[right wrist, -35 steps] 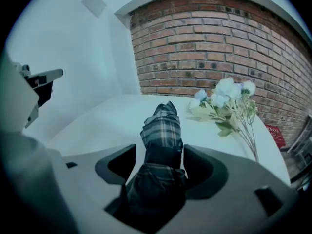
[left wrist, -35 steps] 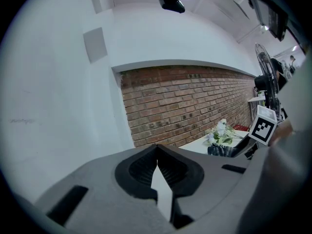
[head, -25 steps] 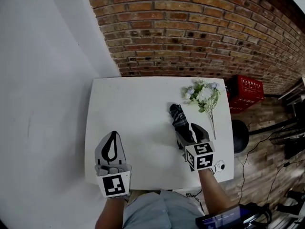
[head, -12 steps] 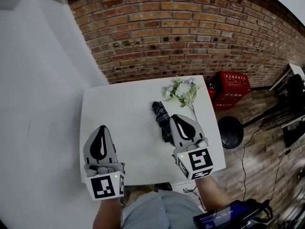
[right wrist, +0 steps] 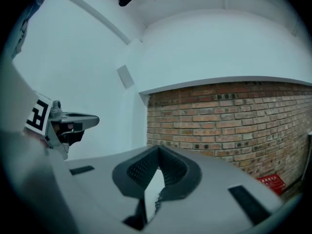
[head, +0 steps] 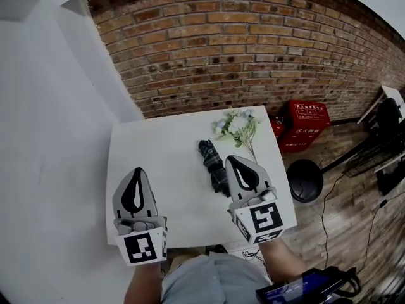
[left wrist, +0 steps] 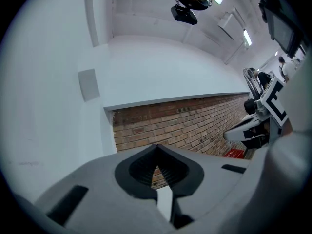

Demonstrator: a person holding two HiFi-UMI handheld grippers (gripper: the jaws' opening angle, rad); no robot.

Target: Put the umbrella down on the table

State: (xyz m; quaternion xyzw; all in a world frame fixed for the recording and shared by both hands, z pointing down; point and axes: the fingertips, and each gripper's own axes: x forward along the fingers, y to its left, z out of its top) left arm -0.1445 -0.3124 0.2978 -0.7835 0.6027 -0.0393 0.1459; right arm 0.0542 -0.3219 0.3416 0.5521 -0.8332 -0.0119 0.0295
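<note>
A folded dark checked umbrella [head: 213,167] lies on the white table [head: 166,182], right of the middle, with no gripper touching it. My right gripper [head: 233,161] is raised above the table just right of the umbrella, shut and empty. It points level at the brick wall in the right gripper view, tips [right wrist: 158,149] together. My left gripper [head: 135,171] hovers over the table's left part, shut with nothing in it. In the left gripper view its tips [left wrist: 157,147] meet, and the right gripper [left wrist: 246,130] shows at the right edge.
A bunch of pale artificial flowers [head: 237,126] lies at the table's far right, close to the umbrella's far end. A red crate [head: 305,124] and a black round stool [head: 304,180] stand on the wooden floor right of the table. A brick wall [head: 253,49] rises behind.
The right gripper let go of the umbrella, shut and rose clear of it. The left gripper also lifted. The umbrella stays lying on the table.
</note>
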